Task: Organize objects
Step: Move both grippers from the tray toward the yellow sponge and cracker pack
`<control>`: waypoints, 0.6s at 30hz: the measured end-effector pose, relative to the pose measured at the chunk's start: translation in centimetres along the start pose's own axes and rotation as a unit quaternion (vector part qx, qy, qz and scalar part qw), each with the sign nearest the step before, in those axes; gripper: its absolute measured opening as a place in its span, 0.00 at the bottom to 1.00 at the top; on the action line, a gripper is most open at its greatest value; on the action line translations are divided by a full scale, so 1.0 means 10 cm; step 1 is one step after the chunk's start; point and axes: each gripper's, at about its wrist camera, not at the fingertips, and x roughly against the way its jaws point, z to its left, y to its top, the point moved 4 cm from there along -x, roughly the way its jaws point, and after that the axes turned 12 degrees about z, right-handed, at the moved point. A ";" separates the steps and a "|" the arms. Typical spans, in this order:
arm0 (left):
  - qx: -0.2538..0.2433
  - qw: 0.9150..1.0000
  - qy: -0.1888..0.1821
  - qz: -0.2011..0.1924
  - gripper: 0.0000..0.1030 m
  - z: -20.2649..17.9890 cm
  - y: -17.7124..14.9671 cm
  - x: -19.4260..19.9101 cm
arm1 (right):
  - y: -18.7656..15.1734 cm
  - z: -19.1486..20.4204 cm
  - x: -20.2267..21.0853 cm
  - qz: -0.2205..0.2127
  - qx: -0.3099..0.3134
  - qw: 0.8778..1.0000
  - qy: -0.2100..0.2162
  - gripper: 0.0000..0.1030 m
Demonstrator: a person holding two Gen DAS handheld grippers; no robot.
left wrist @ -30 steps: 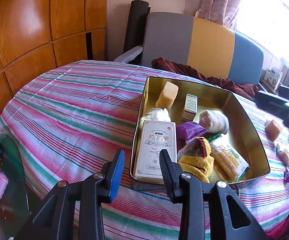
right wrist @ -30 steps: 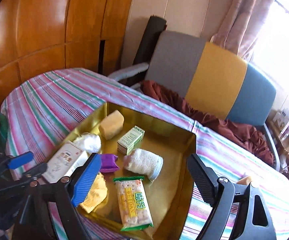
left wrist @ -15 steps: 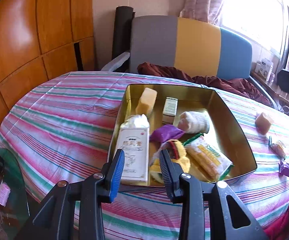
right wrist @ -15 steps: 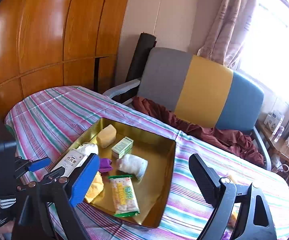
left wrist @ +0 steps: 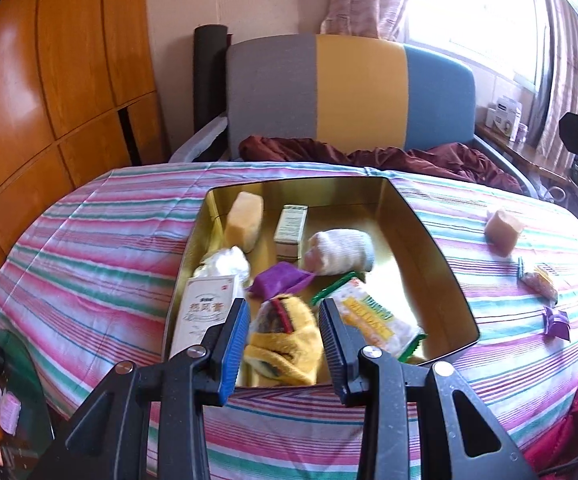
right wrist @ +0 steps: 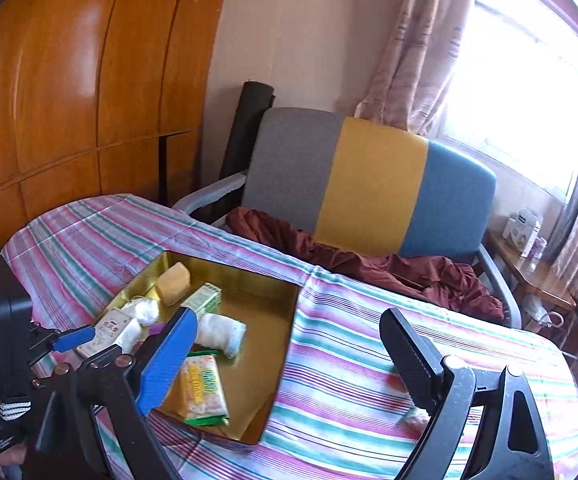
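Note:
A gold tin box (left wrist: 433, 240) (right wrist: 285, 344) lies on the striped tablecloth. It holds a yellow sponge (left wrist: 244, 220), a small green carton (left wrist: 291, 224), a rolled white cloth (left wrist: 339, 256), a purple wrapper (left wrist: 279, 282), a cracker pack (left wrist: 369, 320) (right wrist: 203, 390), a white tea box (left wrist: 203, 314) and a yellow plush toy (left wrist: 285, 348). My left gripper (left wrist: 283, 328) is open and empty, over the tin's near edge. My right gripper (right wrist: 289, 344) is wide open and empty, raised above the table right of the tin.
On the cloth right of the tin lie a tan sponge block (left wrist: 504, 232), a wrapped candy (left wrist: 541, 282) and a purple candy (left wrist: 555, 322). A grey, yellow and blue chair (left wrist: 349, 92) with a maroon cloth (left wrist: 369, 156) stands behind the table. Wooden panels stand on the left.
Both grippers have pulled back and up from the tin. The left one also swung right, so its jaws now frame the yellow plush toy. Both stay open and empty.

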 end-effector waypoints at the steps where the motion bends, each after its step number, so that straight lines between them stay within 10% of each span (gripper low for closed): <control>1: -0.004 1.000 -0.002 0.000 0.35 -0.04 0.02 0.00 | -0.01 -0.04 0.00 0.000 -0.003 1.000 -0.002 0.91; 10: -0.046 0.998 -0.028 -0.011 0.35 -0.44 0.17 0.05 | -0.17 -0.57 -0.25 0.037 -0.025 0.999 -0.030 0.94; 18: -0.095 0.992 -0.087 -0.001 0.36 -0.98 0.30 0.00 | -0.56 -1.94 -1.04 0.151 -0.143 0.977 -0.048 0.96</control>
